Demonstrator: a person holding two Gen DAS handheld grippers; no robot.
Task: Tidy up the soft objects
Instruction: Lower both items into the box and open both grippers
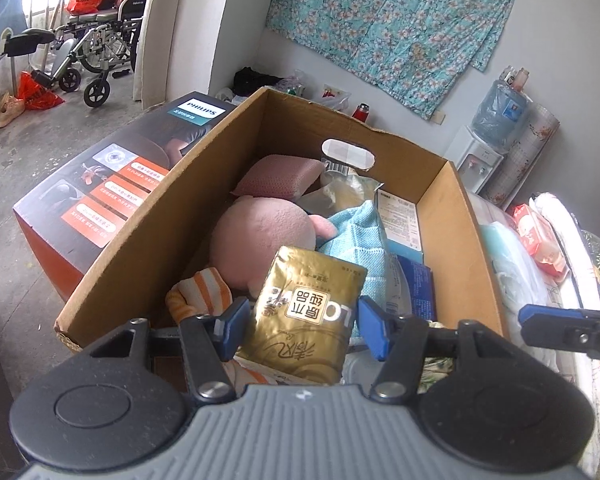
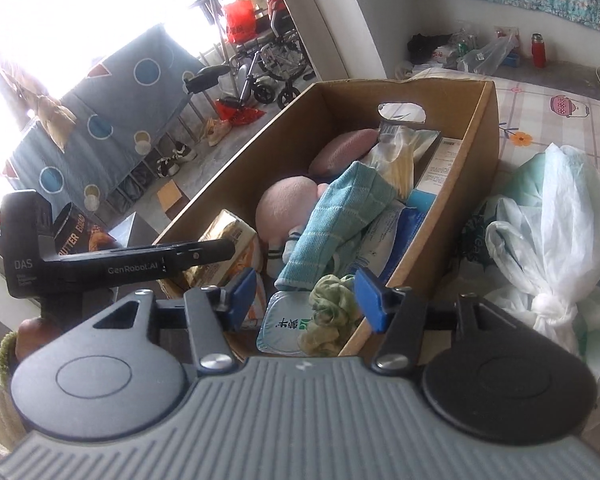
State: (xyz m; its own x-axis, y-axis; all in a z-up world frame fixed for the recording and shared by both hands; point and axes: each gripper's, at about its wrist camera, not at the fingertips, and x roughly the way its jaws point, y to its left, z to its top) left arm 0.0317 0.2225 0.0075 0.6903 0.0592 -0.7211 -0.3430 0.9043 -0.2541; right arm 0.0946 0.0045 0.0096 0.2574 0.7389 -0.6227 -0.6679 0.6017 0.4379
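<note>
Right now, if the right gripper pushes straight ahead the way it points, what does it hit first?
Most likely the crumpled green cloth, lying between the right gripper's open fingers at the near end of the cardboard box. It rests on a white sealed pack. Depth is hard to judge in this fisheye view.

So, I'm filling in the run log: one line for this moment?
left claw: shut on gold tissue pack, over cardboard box | right claw: open, above green cloth in box

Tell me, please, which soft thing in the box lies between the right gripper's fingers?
The green scrunchie, crumpled at the near end of the box; the teal cloth and pink plush lie farther back.
</note>
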